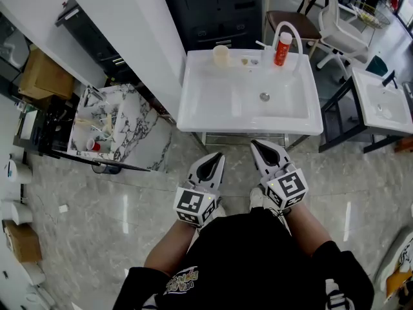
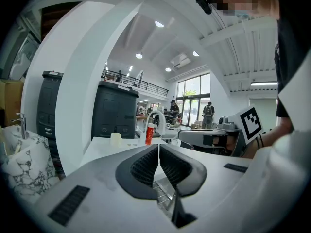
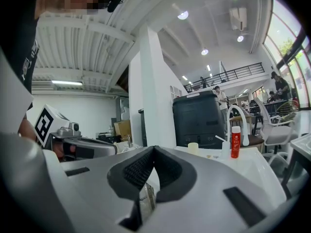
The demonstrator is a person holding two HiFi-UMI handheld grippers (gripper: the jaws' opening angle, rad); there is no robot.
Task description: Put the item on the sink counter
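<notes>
Both tongs closed and empty before the sink; item upright on the rear ledge.

The left tongs [image 1: 213, 160] and the right tongs [image 1: 258, 148] are held side by side, not touching, above the grey polished stone floor [image 1: 116, 205], just short of the front rim of the white rectangular sink tabletop [image 1: 193, 102]. On each, the jaws are pressed fully together with nothing between them. The red cylindrical bottle with a white cap [image 1: 282, 49] stands upright on the tabletop's rear ledge, at the right, just beside the white arched tap [image 1: 287, 28]. A cream-coloured cup [image 1: 221, 55] stands upright on the same ledge, to the left and well apart from the bottle. Both are well clear of the tongs.
</notes>
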